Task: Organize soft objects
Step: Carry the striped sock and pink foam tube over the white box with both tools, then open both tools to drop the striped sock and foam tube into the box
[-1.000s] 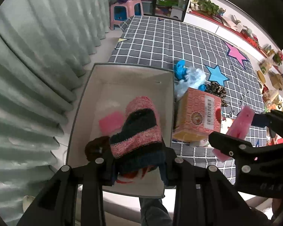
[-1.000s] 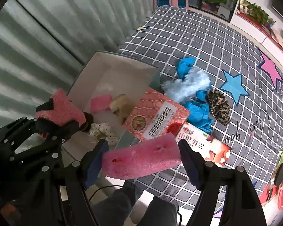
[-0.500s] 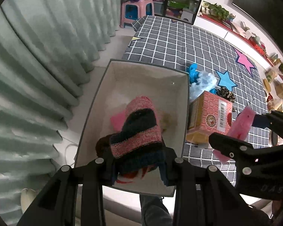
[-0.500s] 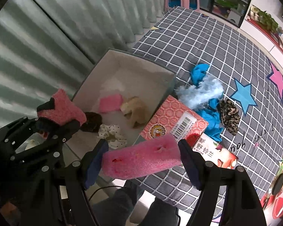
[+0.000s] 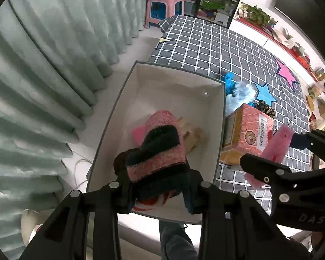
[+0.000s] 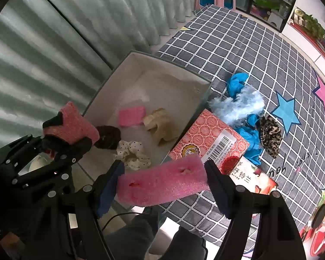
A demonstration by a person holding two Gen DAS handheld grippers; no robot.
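A: From the left wrist, what are you seeing?

B: I'm holding the left tongs (image 5: 157, 186) clenched on a striped knit sock (image 5: 157, 151), pink and dark bands. It is hanging over the open white storage box (image 5: 218, 130). A pink sponge piece (image 5: 138, 133) and a beige soft thing (image 5: 192, 137) are lying inside, partly hidden under the sock. Just outside the right wall a red carton (image 5: 247, 134) is sitting on the checked mat (image 5: 205, 47).

A: And the right wrist?

B: I'm gripping a pink foam strip (image 6: 162, 183) crosswise in the right tongs (image 6: 163, 184), both pads pressing its ends. It is hovering above the box's near corner and the carton. In the box I'm seeing a dark scrunchie (image 6: 108, 137) and a polka-dot scrunchie (image 6: 133, 153). On the mat beside the box, a pale blue fluffy piece (image 6: 238, 106), blue cloth (image 6: 237, 82) and a leopard-print scrunchie (image 6: 270, 135) are lying close together.
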